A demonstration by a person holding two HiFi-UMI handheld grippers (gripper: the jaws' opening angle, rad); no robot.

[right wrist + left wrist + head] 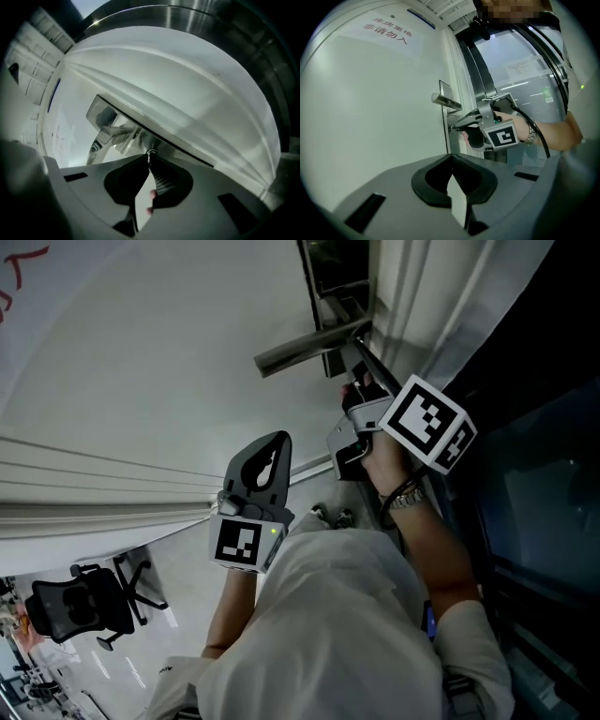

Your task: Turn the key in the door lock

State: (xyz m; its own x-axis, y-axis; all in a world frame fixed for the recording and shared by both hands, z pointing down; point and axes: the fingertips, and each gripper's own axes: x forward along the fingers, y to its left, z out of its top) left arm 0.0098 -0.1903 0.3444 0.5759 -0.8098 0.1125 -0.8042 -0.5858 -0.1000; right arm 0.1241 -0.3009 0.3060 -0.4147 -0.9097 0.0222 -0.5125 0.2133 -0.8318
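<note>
Key (149,153) sits in the lock of the white door (370,122), just below the metal lever handle (446,101), and only its small metal head shows. The right gripper (149,158) points level at the lock, its jaws pressed together and pinching that key head at their tips. The person's hand (520,129) grips it from behind, with a watch (409,498) on the wrist. The left gripper (450,160) hangs back from the door, well apart from the lock, with its jaws closed tip to tip on nothing.
</note>
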